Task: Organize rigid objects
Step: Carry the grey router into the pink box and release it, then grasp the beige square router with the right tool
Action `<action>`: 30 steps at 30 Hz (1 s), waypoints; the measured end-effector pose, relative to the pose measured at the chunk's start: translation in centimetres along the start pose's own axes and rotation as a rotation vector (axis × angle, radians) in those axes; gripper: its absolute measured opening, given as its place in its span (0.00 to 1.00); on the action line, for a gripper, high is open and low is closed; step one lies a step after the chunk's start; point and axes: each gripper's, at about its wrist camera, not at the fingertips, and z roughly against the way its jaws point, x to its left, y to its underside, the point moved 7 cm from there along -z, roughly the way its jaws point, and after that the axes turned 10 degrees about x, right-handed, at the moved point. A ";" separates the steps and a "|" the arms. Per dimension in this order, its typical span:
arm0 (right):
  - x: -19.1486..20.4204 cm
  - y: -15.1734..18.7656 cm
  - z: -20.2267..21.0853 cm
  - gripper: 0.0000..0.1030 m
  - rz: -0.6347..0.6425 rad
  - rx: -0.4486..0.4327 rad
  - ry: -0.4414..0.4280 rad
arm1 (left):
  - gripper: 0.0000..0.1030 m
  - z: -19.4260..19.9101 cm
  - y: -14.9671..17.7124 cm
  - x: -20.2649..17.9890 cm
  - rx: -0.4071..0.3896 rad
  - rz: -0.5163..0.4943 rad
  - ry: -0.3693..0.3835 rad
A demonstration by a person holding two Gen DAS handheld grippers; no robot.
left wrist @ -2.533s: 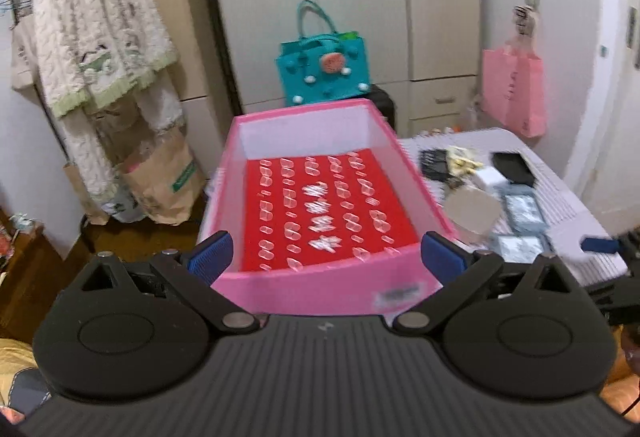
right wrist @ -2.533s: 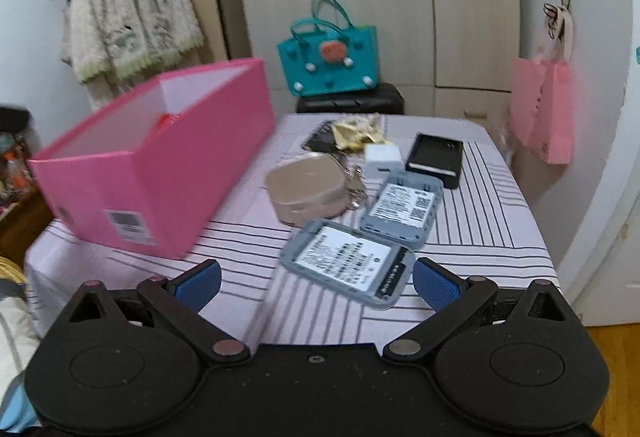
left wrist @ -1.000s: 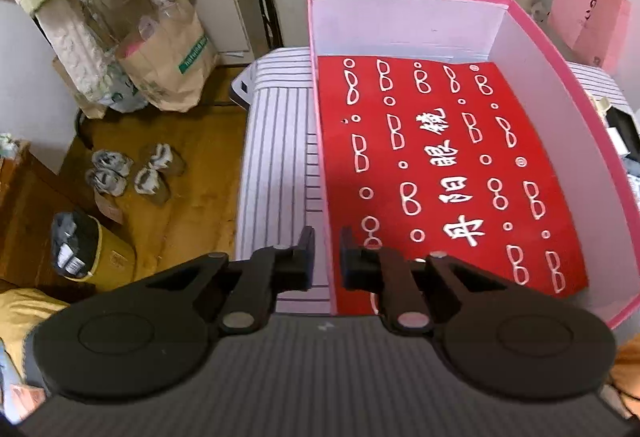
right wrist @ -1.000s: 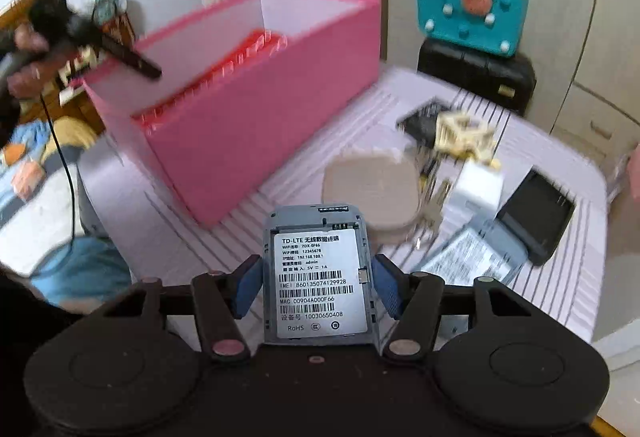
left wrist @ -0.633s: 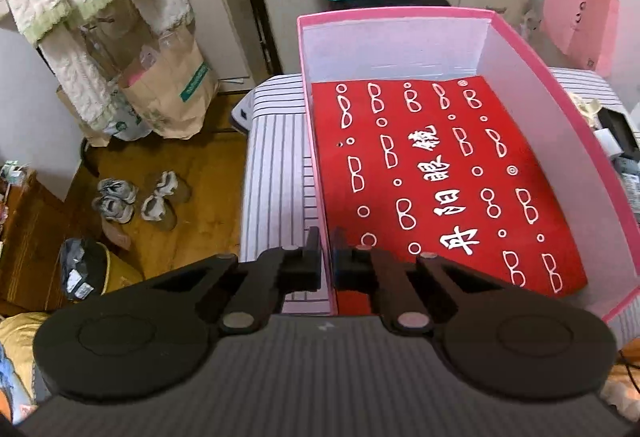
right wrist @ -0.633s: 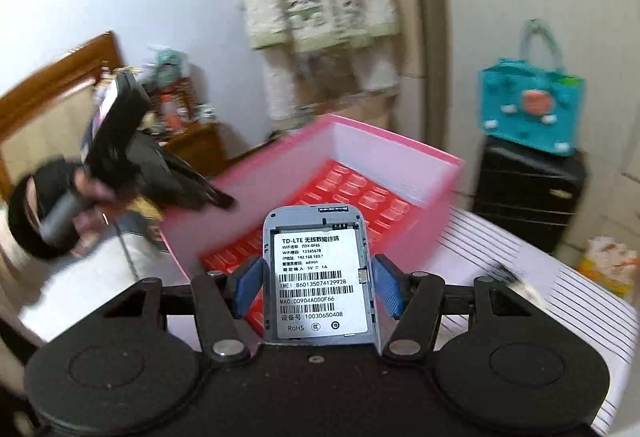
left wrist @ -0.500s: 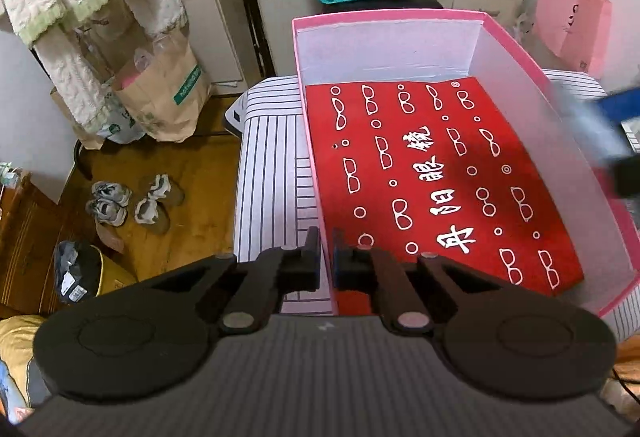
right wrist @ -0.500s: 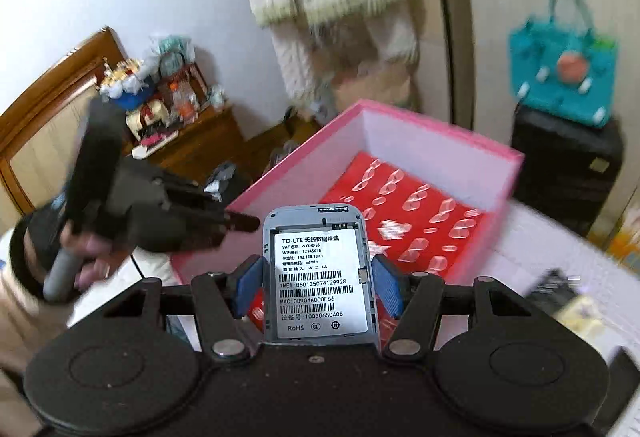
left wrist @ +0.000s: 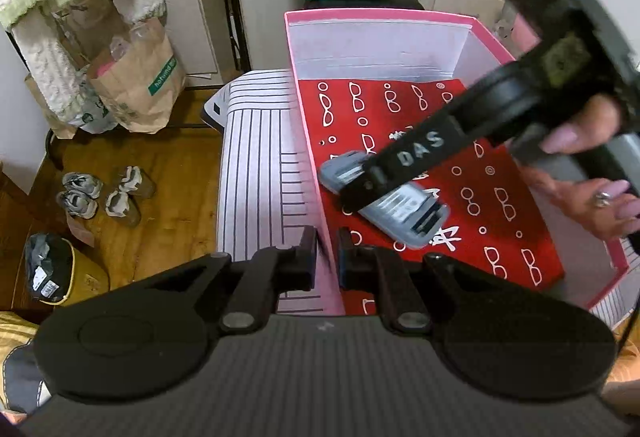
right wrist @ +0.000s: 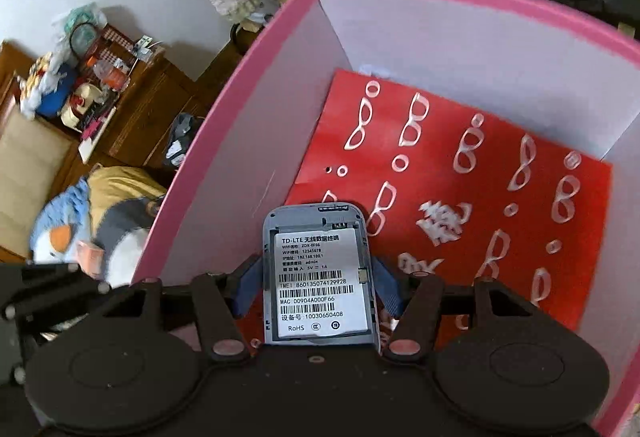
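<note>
Over pink box (right wrist: 224, 125) | grey router (right wrist: 318, 273), barcode label up

The left gripper (left wrist: 325, 251) points steeply down, its 2 jaws pinched onto the box wall (left wrist: 316, 197). The right gripper (right wrist: 318, 277) angles down, both pads clamping a router (right wrist: 318, 277). A hand (left wrist: 588, 173) grips its handle, apparently by the fingers.

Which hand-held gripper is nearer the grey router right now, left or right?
Right. The right hand-held gripper clamps the grey router over the pink box. The left hand-held gripper pinches the box's near side wall, apart from the router.
</note>
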 end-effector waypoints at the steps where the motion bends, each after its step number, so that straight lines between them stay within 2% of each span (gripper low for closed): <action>1: -0.1 0.0 -0.3 0.63 -0.021 0.007 -0.013 | 0.10 0.0 0.0 0.0 -0.001 -0.004 0.002; 4: 0.0 0.3 -0.3 0.65 -0.040 0.004 -0.010 | 0.10 0.0 0.0 0.0 0.000 -0.010 0.015; 5: 0.0 0.4 -0.1 0.73 -0.050 -0.004 -0.015 | 0.10 0.0 0.0 0.0 0.001 -0.010 0.016; 7: 0.2 0.6 0.7 0.74 -0.037 -0.017 -0.029 | 0.10 -0.1 -0.1 0.0 0.003 -0.015 0.018; 10: 0.8 1.4 3.3 0.74 0.006 -0.077 -0.026 | 0.10 0.0 -0.1 0.0 0.003 -0.018 0.023; 14: 1.5 3.3 8.3 0.74 0.063 -0.205 -0.022 | 0.10 0.0 -0.1 -0.1 0.001 -0.016 0.030; 19: 0.4 7.4 14.5 0.74 0.139 -0.402 0.065 | 0.10 0.0 -0.1 0.0 -0.002 -0.007 0.035; 23: -1.3 10.6 17.3 0.75 0.177 -0.527 0.159 | 0.10 0.0 0.0 0.1 -0.001 0.001 0.043; 26: -3.7 12.8 18.1 0.75 0.169 -0.581 0.220 | 0.10 0.0 0.0 0.1 -0.002 0.013 0.043; 30: -7.1 15.3 17.0 0.75 0.151 -0.563 0.294 | 0.10 0.0 0.2 0.1 -0.014 0.031 0.042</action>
